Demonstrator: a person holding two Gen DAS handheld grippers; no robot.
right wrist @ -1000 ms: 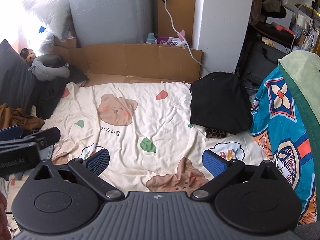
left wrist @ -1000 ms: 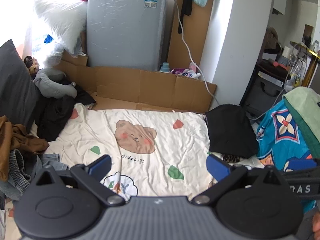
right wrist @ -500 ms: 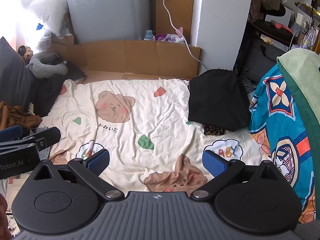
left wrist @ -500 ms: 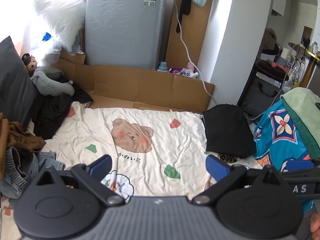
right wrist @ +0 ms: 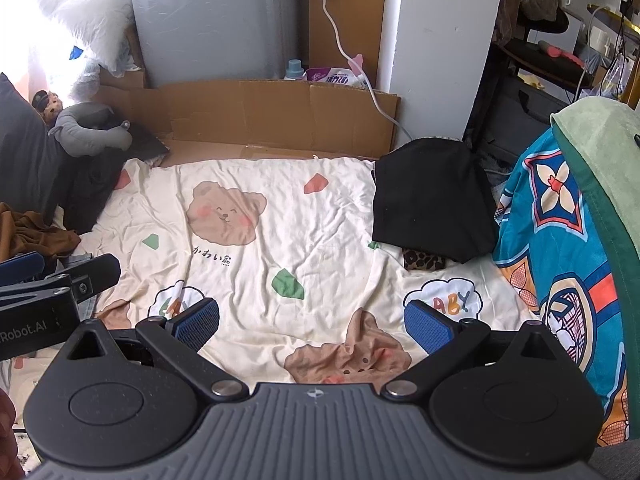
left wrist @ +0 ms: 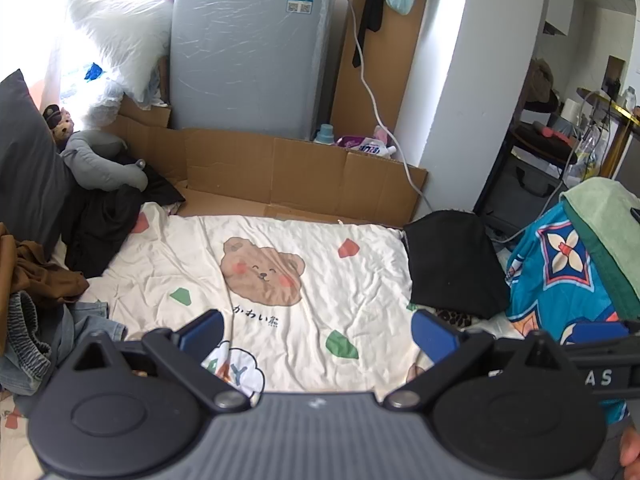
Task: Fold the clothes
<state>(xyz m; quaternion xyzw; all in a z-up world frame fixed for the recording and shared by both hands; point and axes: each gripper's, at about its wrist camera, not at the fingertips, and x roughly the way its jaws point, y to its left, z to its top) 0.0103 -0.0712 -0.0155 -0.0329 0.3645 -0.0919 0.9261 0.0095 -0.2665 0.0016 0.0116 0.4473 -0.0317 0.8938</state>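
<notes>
Bear-print bed sheet [right wrist: 320, 216] bare between both spread, empty tongs; unfolded clothes heap [left wrist: 36, 308] at far left, nearest left tongs [left wrist: 316, 334]; right tongs [right wrist: 312, 320] nearer folded black garment [right wrist: 432, 200].

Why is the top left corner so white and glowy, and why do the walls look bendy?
Left wrist view: strong daylight washes out the corner behind the white plastic-wrapped pillow; the fisheye lens bows the white pillar. Right wrist view: the same glare at top left, and black rounded corners from the lens.

Cream bear-print sheet [right wrist: 280, 240], black garment [right wrist: 432, 200]
</notes>
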